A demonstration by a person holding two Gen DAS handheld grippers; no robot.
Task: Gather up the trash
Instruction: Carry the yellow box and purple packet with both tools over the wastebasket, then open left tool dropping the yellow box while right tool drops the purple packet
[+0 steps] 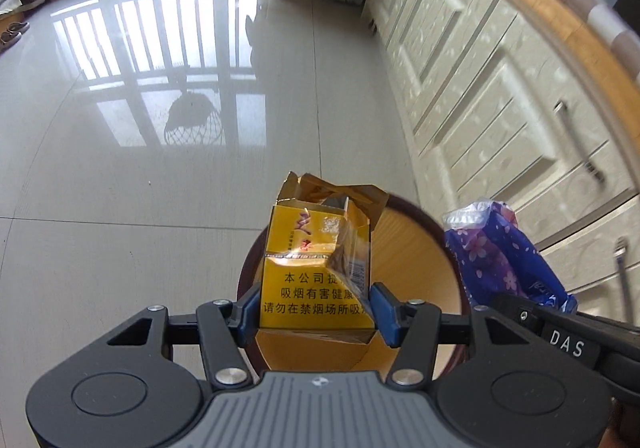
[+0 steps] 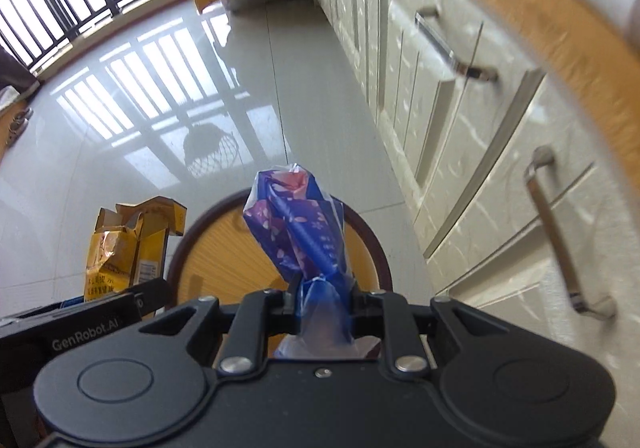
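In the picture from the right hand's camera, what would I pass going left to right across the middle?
Torn yellow cigarette pack → round wooden bin → blue flowered wrapper pinched in the right gripper → cream drawers with metal handles.

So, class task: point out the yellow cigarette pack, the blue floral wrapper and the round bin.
yellow cigarette pack (image 1: 316, 288), left wrist view, its printed front face.
blue floral wrapper (image 2: 298, 224), right wrist view, its crumpled middle.
round bin (image 2: 362, 232), right wrist view, its dark rim.
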